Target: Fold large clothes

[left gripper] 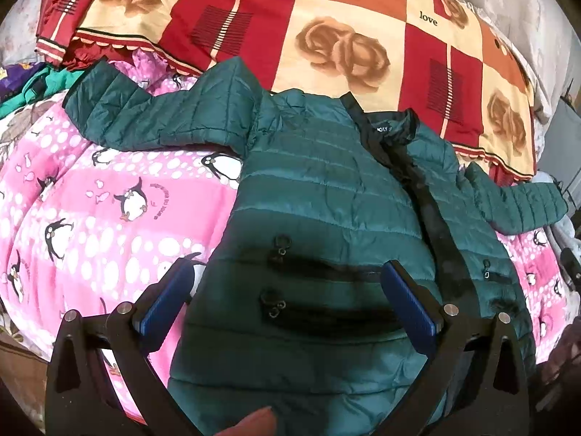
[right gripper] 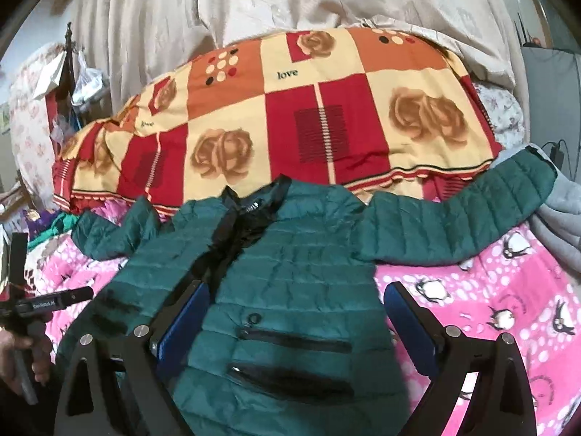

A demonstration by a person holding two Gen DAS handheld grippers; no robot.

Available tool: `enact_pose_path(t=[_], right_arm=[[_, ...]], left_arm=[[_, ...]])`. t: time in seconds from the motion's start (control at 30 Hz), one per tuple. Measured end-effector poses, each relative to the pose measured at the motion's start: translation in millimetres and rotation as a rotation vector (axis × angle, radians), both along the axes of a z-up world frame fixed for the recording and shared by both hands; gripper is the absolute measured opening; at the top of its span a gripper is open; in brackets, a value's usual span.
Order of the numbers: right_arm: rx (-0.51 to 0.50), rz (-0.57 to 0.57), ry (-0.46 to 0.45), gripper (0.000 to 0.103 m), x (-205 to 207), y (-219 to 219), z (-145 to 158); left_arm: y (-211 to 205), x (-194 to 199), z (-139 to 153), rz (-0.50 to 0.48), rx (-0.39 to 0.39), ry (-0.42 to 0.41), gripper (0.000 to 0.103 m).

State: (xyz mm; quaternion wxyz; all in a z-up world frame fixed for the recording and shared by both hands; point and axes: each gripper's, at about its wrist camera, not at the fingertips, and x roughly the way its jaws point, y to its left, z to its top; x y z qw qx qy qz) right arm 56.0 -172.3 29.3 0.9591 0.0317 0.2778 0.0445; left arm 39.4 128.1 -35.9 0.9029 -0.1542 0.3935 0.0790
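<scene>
A dark green quilted jacket (left gripper: 326, 196) lies front up on a pink penguin blanket (left gripper: 90, 200), sleeves spread to both sides, black zipper strip down the middle. My left gripper (left gripper: 290, 272) is open and empty, hovering over the jacket's lower left panel near two black zip pockets. In the right wrist view the jacket (right gripper: 290, 261) lies the same way on the blanket (right gripper: 508, 309). My right gripper (right gripper: 294, 290) is open and empty above the jacket's lower right panel and its pockets. The left hand-held gripper (right gripper: 54, 303) shows at the left edge.
A red, orange and cream rose-pattern quilt (left gripper: 308, 29) is heaped behind the jacket's collar. Crumpled green and purple clothes (left gripper: 32, 83) lie at the far left. A grey garment (right gripper: 559, 210) lies at the right edge. Curtains (right gripper: 254, 0) hang behind the bed.
</scene>
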Motion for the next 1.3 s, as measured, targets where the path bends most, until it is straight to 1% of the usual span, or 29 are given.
enact_pose_path(t=[0.07, 0.1, 0.17, 0.3, 0.4, 0.53, 0.77, 1.07, 1.3], right_arm=[[-0.014, 0.003, -0.013, 0.096, 4.7, 3.0, -11.2], [-0.036, -0.003, -0.007, 0.096, 6.7, 4.0, -18.7], [-0.045, 0.006, 0.01, 0.096, 8.9, 5.8, -28.9], [-0.077, 0.021, 0.01, 0.096, 7.3, 6.2, -40.2], [-0.091, 0.013, 0.03, 0.096, 7.8, 2.6, -49.6], [-0.09, -0.001, 0.031, 0.096, 7.2, -0.8, -53.4], [-0.088, -0.009, 0.014, 0.096, 2.1, -0.2, -50.2], [-0.109, -0.006, 0.014, 0.096, 0.2, 3.3, -53.3], [-0.104, -0.014, 0.027, 0.096, 2.5, 1.9, -56.5]], left_arm=[[0.5, -1.2, -0.3, -0.008, 0.005, -0.001, 0.103], [0.6, -1.5, 0.0, -0.011, 0.006, -0.002, 0.103], [1.3, -2.6, -0.4, -0.014, 0.007, -0.003, 0.103], [0.9, -3.2, -0.9, -0.014, 0.007, -0.005, 0.103], [0.7, -4.1, -1.2, -0.018, 0.02, -0.003, 0.103], [-4.9, -6.6, -0.7, -0.031, 0.052, -0.002, 0.103], [-6.4, -5.7, -1.1, -0.038, 0.071, 0.001, 0.103], [-5.6, -5.9, -1.8, -0.04, 0.068, -0.002, 0.103], [-5.3, -5.7, -2.1, -0.042, 0.064, -0.005, 0.103]])
